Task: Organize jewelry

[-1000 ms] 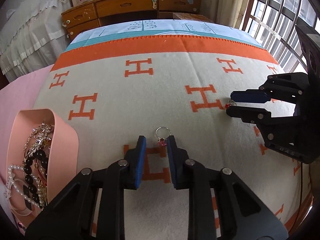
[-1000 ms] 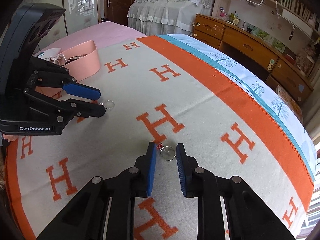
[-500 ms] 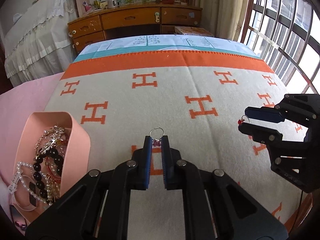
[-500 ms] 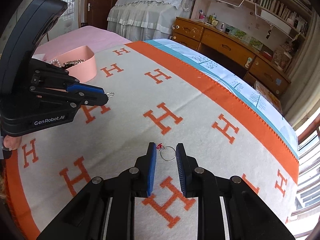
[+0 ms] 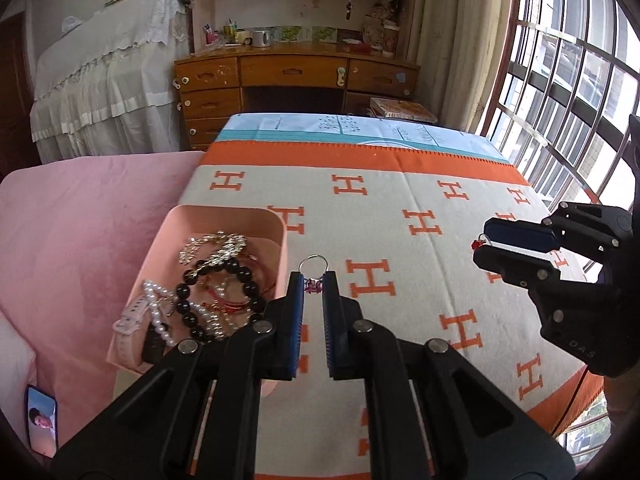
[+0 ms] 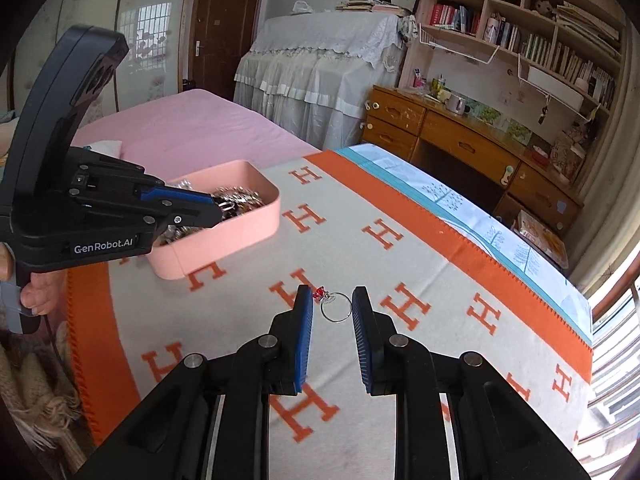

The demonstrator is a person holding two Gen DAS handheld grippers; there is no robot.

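White lettering "GenRobot.AI" on the left gripper (image 6: 218, 213) housing; "DAS" embossed on the right gripper (image 5: 482, 246) body; repeated orange "H" motifs across the blanket (image 6: 420, 264).

Both tongs: matte black angular linkage arms, silver round screw heads at pivots, blue ribbed pads. Left tongs (image 6: 218, 210) have white "GenRobot.AI" lettering on the housing; right tongs (image 5: 482, 245) show faint "DAS" marking on the body

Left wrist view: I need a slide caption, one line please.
Left gripper holds a purple-stone ring beside the pink jewelry tray.
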